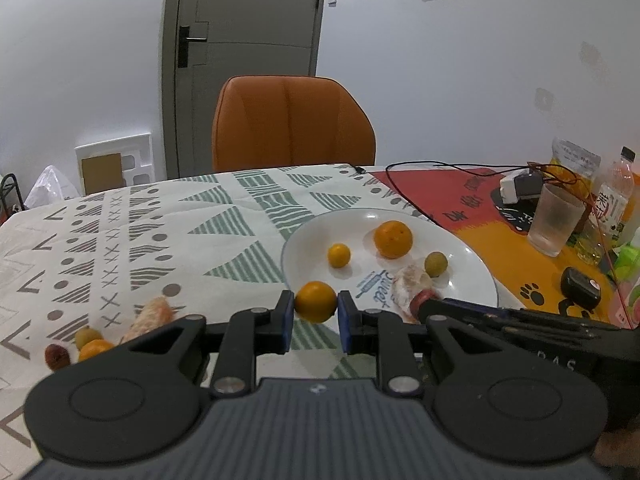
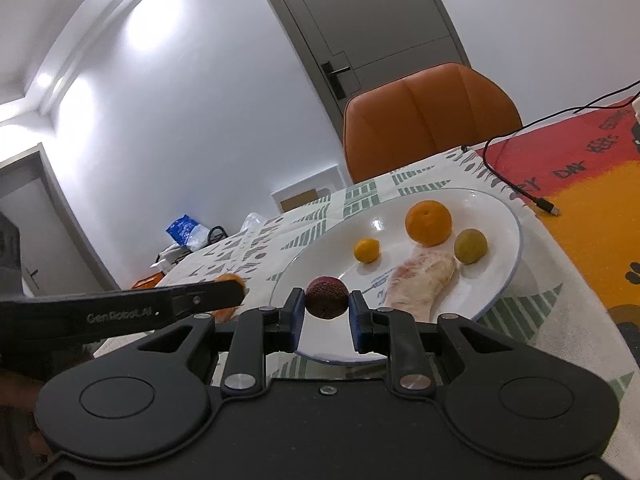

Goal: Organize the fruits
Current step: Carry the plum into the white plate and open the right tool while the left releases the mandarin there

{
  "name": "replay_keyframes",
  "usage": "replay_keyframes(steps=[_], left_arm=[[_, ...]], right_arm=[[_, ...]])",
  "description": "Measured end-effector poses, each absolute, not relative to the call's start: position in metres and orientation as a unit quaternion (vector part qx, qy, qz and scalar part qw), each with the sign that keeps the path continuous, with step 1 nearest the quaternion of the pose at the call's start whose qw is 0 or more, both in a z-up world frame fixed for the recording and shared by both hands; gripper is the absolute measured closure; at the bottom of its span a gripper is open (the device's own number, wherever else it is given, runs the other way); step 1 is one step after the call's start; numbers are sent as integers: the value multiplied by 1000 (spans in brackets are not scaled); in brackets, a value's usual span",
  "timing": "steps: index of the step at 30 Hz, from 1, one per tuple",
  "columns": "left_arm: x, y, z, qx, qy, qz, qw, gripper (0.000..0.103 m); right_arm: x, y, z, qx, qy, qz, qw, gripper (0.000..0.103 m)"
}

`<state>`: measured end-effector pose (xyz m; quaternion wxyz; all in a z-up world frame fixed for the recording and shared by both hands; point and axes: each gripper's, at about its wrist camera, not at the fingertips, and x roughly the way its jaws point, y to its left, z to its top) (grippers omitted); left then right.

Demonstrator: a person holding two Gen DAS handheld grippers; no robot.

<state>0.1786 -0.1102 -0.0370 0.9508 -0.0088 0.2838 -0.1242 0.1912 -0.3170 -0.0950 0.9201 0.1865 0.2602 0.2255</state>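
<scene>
My left gripper (image 1: 316, 303) is shut on a small orange fruit (image 1: 316, 301) at the near left rim of the white plate (image 1: 472, 264). My right gripper (image 2: 326, 300) is shut on a dark red round fruit (image 2: 327, 297) over the plate's near rim (image 2: 508, 280). On the plate lie a big orange (image 1: 393, 239) (image 2: 428, 222), a small yellow-orange fruit (image 1: 339, 255) (image 2: 366, 250), a green fruit (image 1: 435, 263) (image 2: 470, 246) and a peeled pinkish segment (image 1: 408, 284) (image 2: 420, 284). Left on the cloth lie a peeled segment (image 1: 152, 316), a green fruit (image 1: 88, 336), an orange fruit (image 1: 94, 349) and a dark red fruit (image 1: 58, 356).
An orange chair (image 1: 292, 124) stands behind the table. At the right are a frosted glass (image 1: 554, 220), bottles (image 1: 616, 196), a black cable (image 1: 440, 168), a charger (image 1: 520, 188) and a black device (image 1: 580, 286). The right gripper's arm (image 1: 520, 320) crosses the left wrist view.
</scene>
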Motion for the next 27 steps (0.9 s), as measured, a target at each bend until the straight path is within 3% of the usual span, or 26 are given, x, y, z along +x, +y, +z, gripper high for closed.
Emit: replay_keyframes(steps=[20,25,27], left_arm=[[198,-153,-34,18,287,-146,947,81],[198,-154,-35,16,296,-137,945,77],[198,-152,-35,16,297,-133,945,69]], right_arm=[[181,-362,-99,217,251,192,924,75],[180,-365,-100,218,252,189,924,75],[180,-364,-99,218,252,190,924,75]])
